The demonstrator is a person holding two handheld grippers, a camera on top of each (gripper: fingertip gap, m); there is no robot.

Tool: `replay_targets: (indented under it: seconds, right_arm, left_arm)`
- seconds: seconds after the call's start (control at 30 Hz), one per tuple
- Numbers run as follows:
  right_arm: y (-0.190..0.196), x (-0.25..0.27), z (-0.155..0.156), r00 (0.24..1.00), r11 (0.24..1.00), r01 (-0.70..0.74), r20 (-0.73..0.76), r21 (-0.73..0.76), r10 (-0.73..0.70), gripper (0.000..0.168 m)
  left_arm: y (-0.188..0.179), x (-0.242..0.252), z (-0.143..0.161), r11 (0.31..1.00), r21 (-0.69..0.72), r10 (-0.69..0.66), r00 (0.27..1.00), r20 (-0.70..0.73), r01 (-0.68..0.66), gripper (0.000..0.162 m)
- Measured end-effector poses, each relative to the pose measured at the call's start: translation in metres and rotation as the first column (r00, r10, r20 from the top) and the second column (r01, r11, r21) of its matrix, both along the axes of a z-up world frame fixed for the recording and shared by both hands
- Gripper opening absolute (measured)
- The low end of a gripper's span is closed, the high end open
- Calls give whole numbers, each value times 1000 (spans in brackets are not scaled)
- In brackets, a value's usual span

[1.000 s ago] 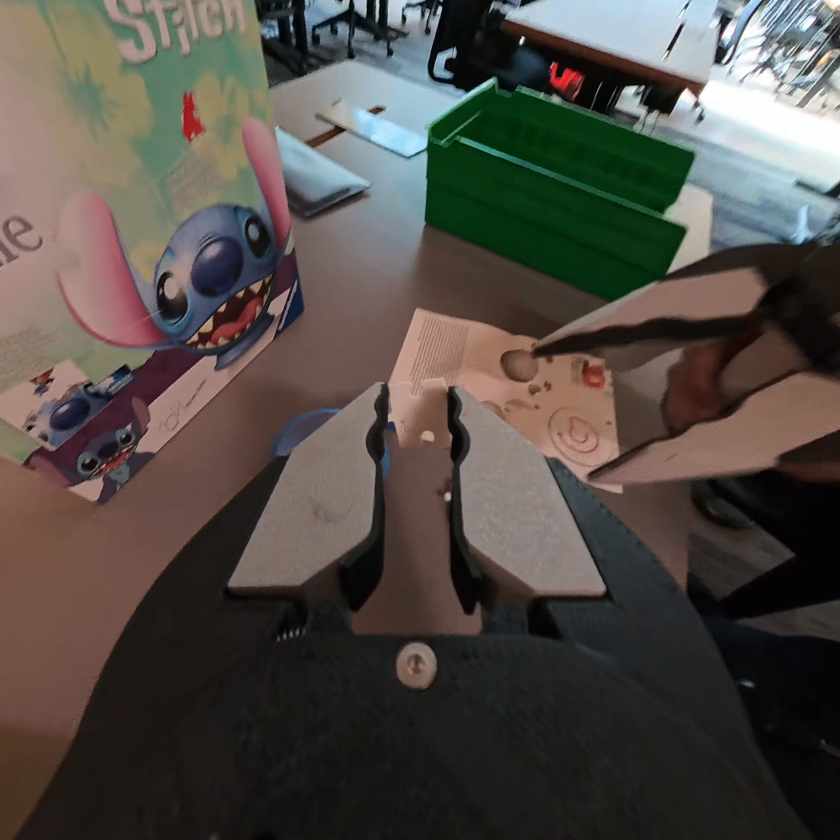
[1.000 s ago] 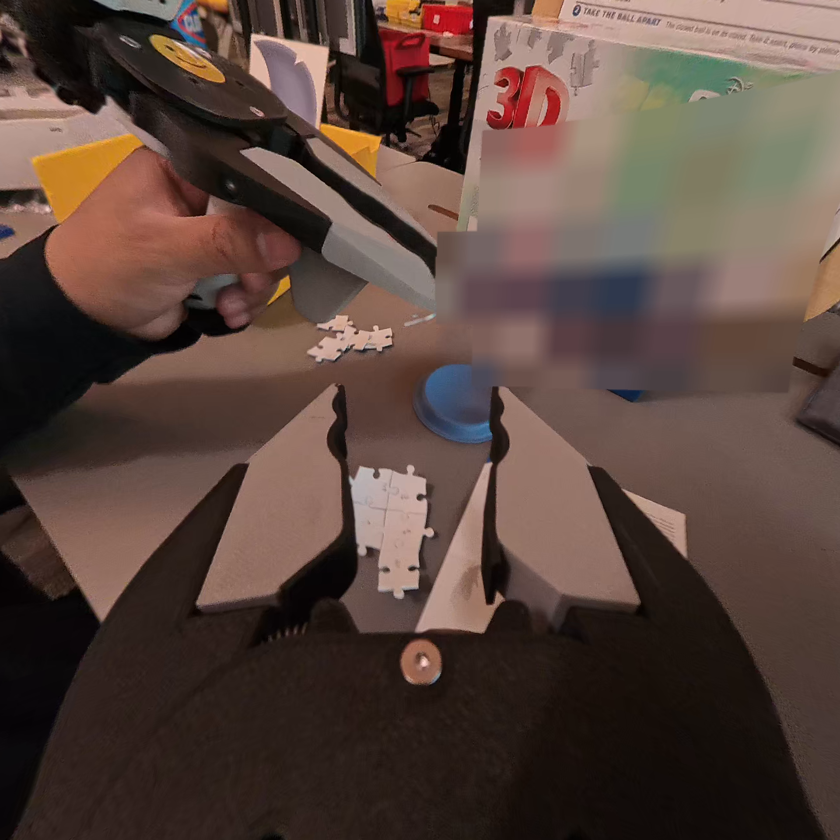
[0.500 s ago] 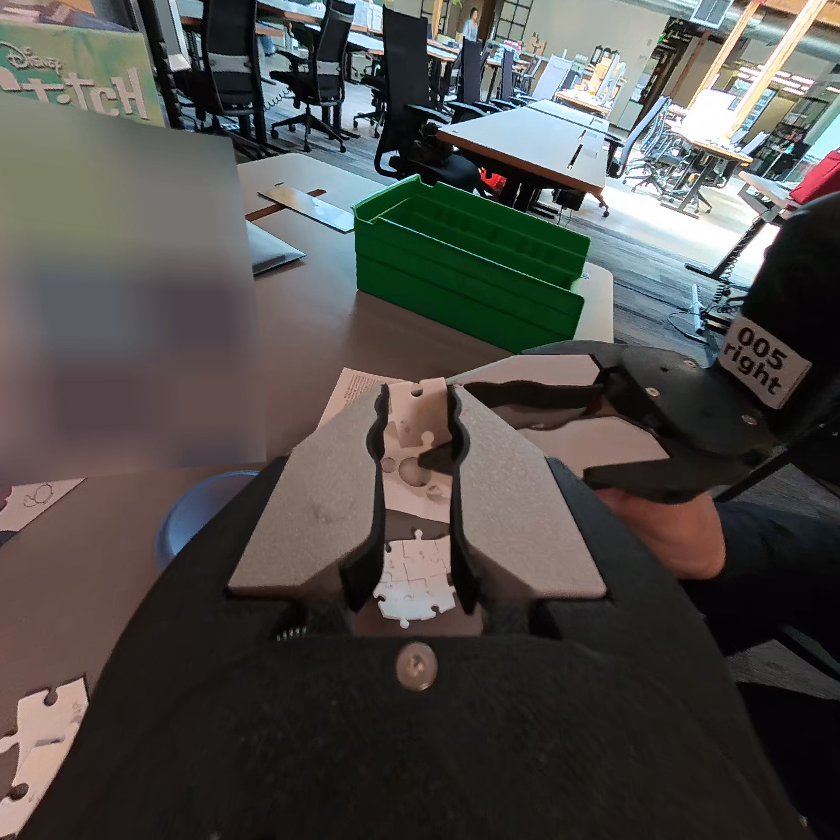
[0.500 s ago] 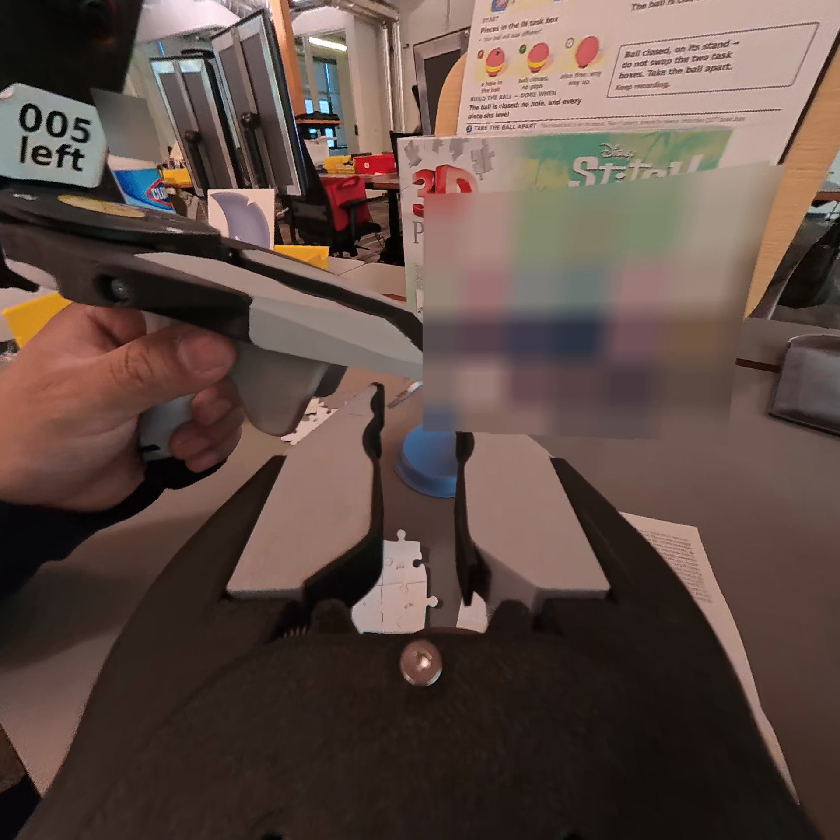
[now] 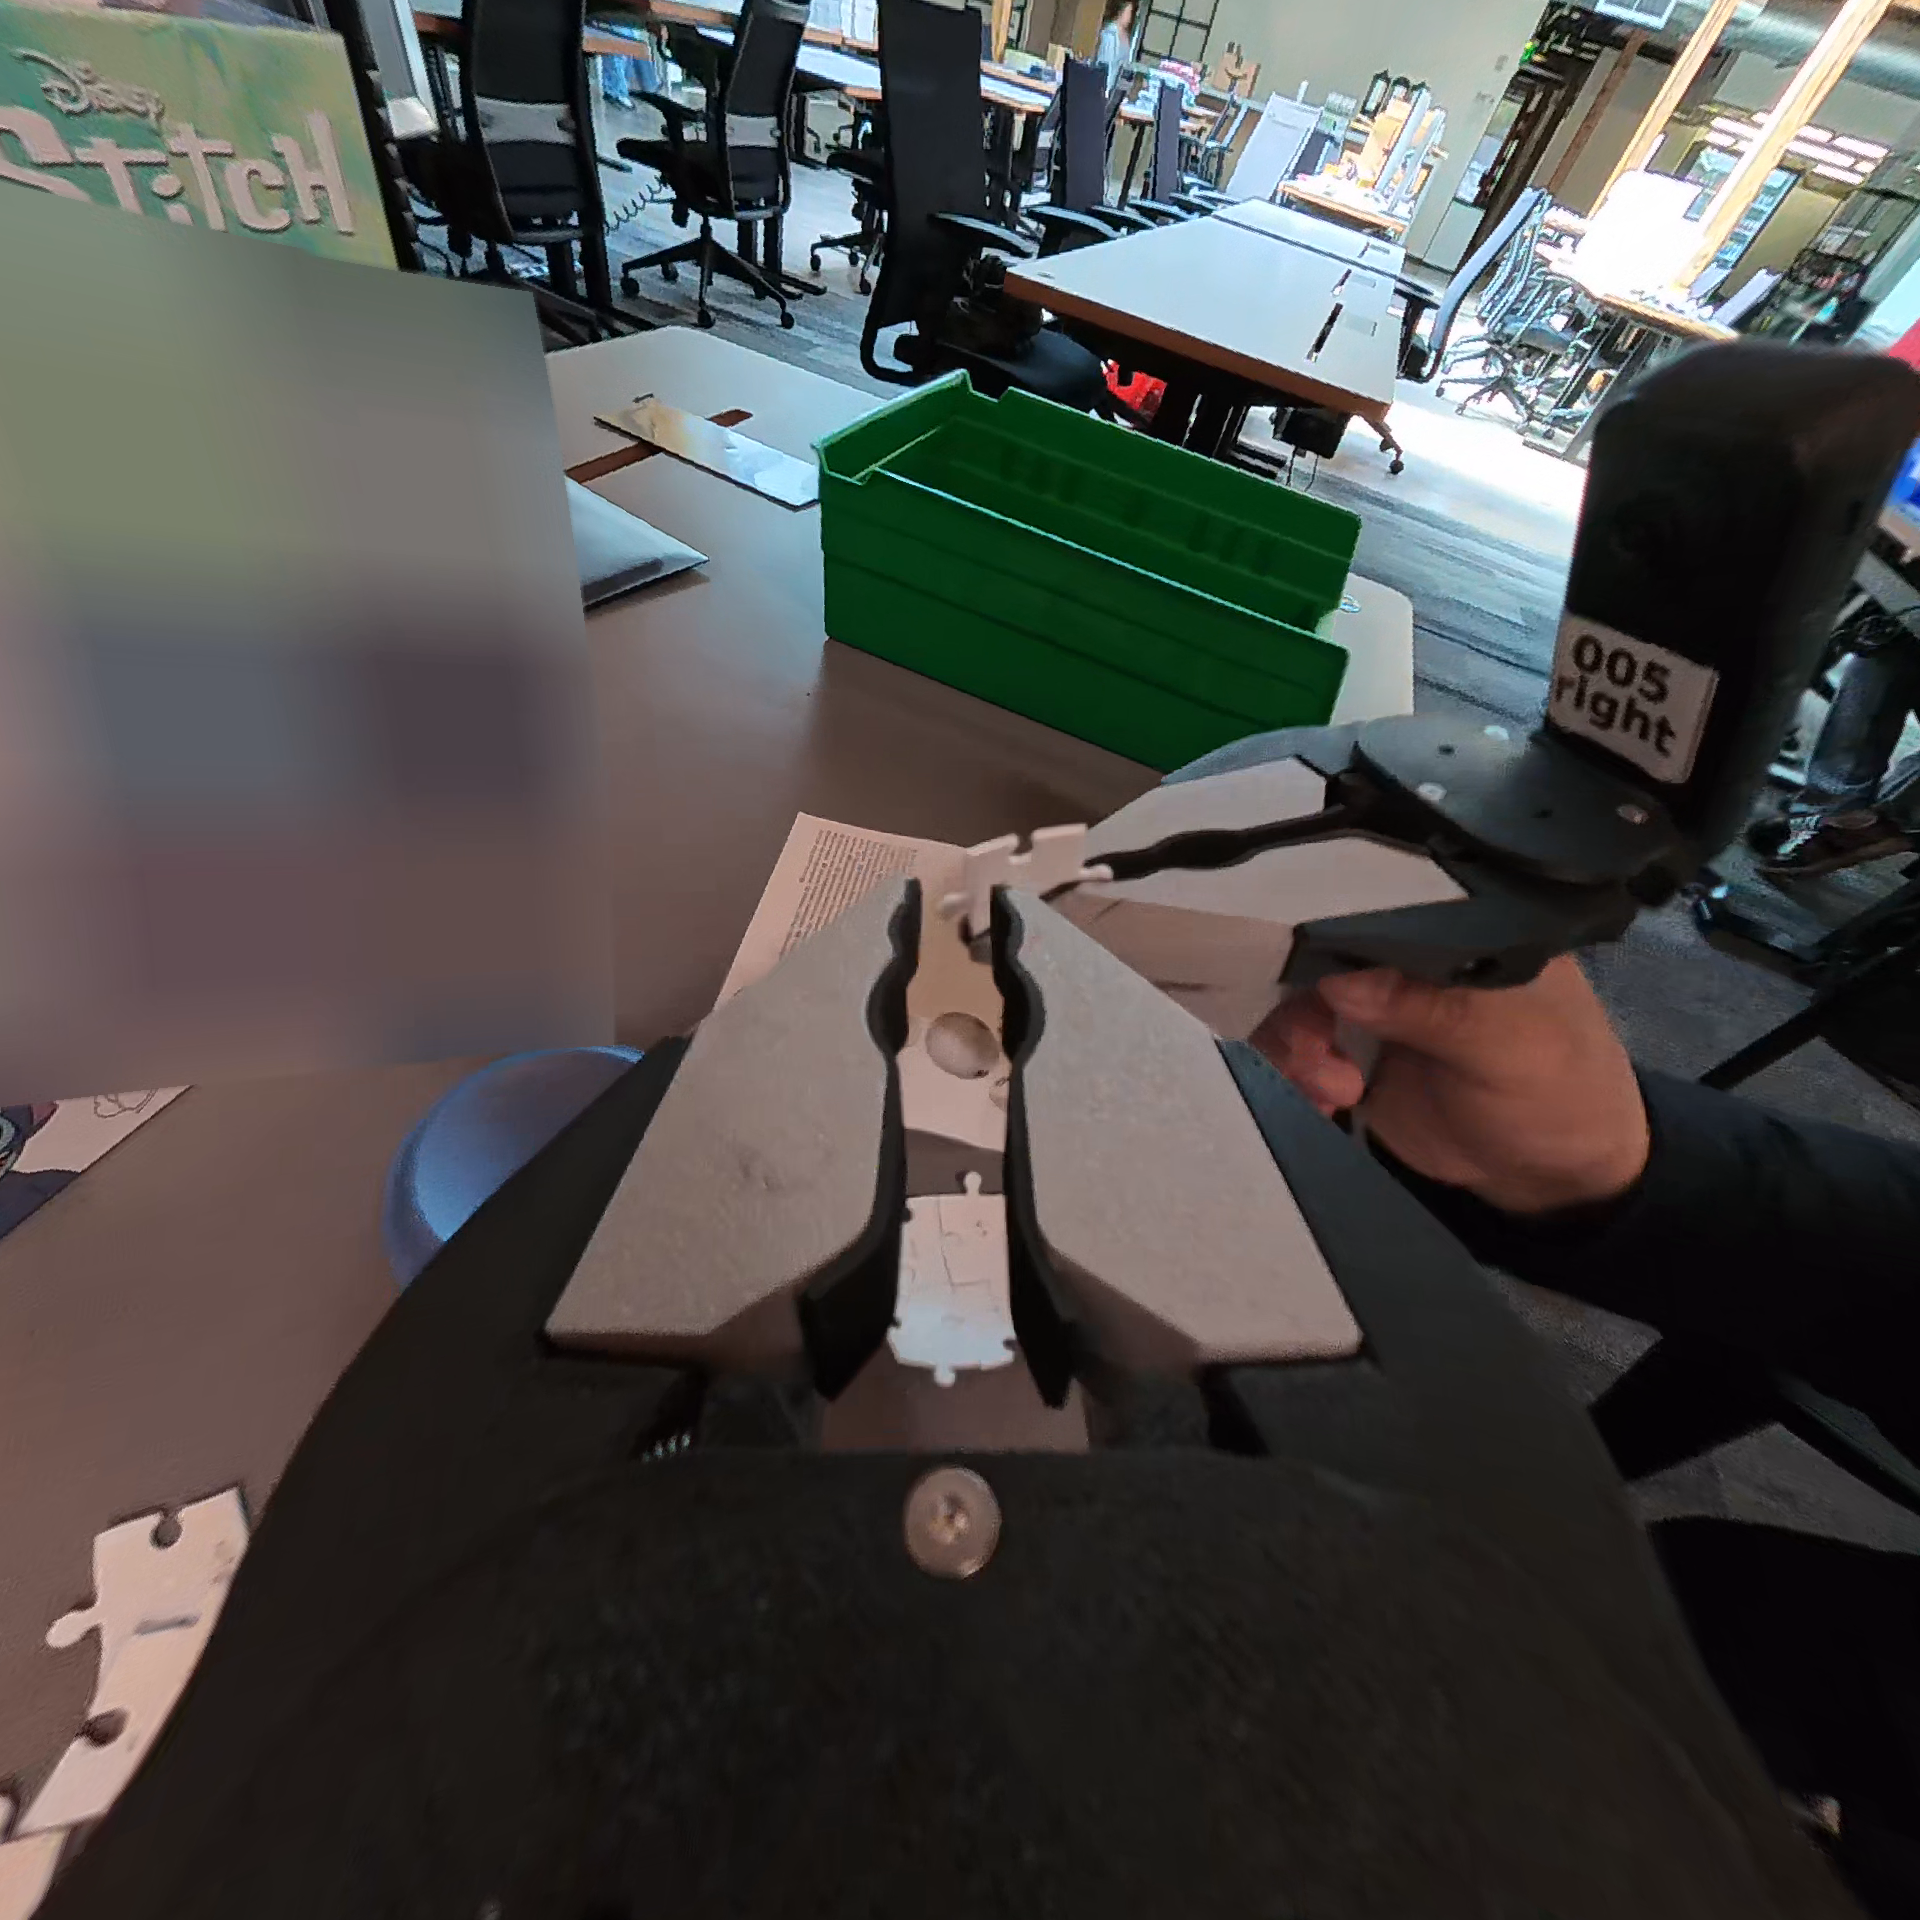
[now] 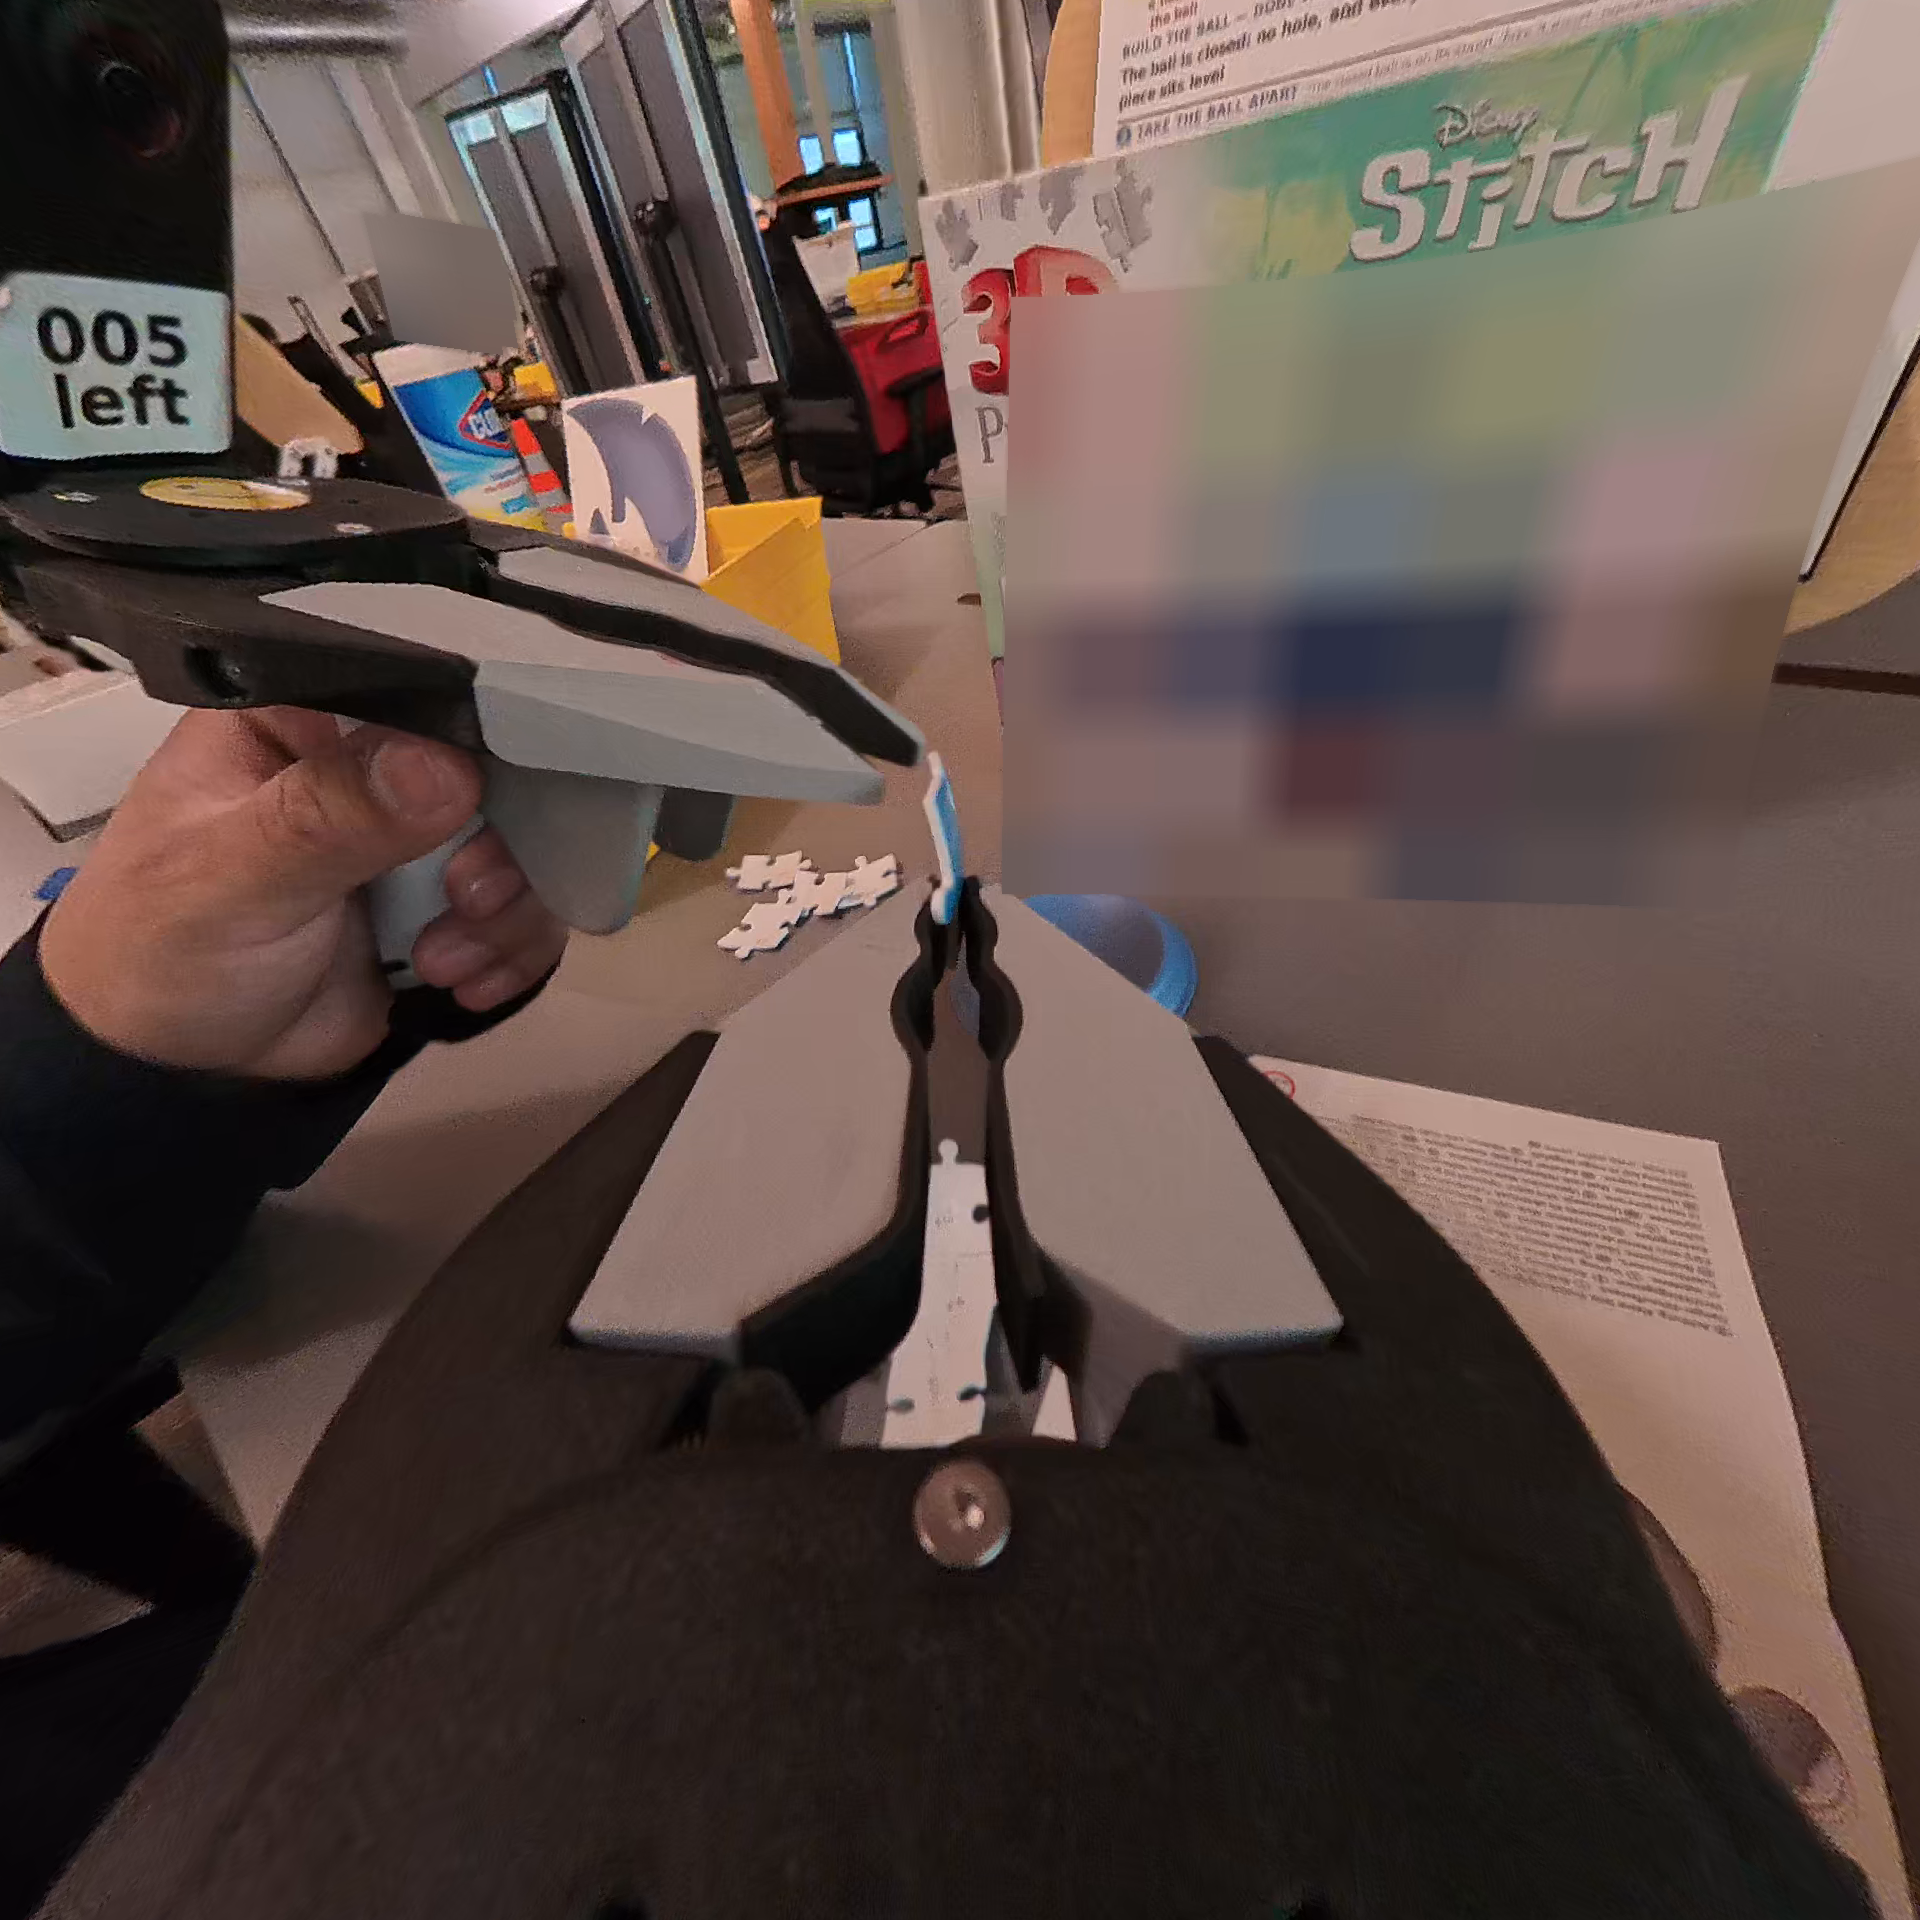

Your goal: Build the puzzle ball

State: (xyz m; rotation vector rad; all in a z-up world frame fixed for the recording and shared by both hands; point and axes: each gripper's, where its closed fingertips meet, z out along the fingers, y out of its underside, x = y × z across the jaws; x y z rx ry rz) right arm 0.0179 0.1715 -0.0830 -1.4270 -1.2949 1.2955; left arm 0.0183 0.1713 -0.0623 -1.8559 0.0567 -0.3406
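Observation:
My left gripper is shut on a small white puzzle piece held above the table. My right gripper comes in from the right and is shut on the other end of it. I cannot tell whether it is one piece or two joined. In the right wrist view the piece shows edge-on, blue on one face, running from the left gripper down to the right gripper. A joined strip of white pieces lies on the table below; it also shows in the right wrist view.
A blue round stand sits by the tall puzzle box. An instruction sheet lies under the grippers. Stacked green bins stand behind. Loose white pieces lie farther left, and more at the near left edge.
My right gripper has gone from open to shut on the piece held by the left gripper. Both grippers have tilted up, away from the strip on the table.

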Motion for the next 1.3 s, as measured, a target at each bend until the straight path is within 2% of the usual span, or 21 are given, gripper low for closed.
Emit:
replay_targets:
  seconds: [0.03,0.2,0.43,0.67,0.77,0.9,1.03,1.3]
  right_arm:
    - [2,3,0,1000,1000,-15,12,-13,15,0]
    - [-5,18,-14,965,967,-189,151,-168,215,0]
    - [-16,34,-22,891,878,-326,196,-350,409,0]
    - [-25,41,-30,848,855,-368,245,-366,470,0]
    - [-28,42,-34,837,859,-372,273,-351,474,0]
    - [-28,46,-37,823,859,-381,298,-342,484,1]
    - [-23,46,-32,841,870,-365,283,-331,461,5]
    - [-29,44,-46,824,885,-365,342,-290,452,0]
  left_arm:
    - [-2,-3,0,1000,-4,-2,1000,-9,2,12]
    - [-13,-7,-8,997,-52,-65,997,-51,62,15]
    - [-11,15,-33,975,-144,-169,985,21,170,20]
    - [-10,39,-42,944,-166,-267,955,131,286,19]
    - [-12,46,-42,931,-158,-303,938,167,329,2]
    - [-15,50,-44,923,-163,-319,930,181,349,0]
    - [-19,49,-47,927,-167,-301,933,197,335,0]
    - [-25,47,-66,918,-229,-270,933,237,323,0]
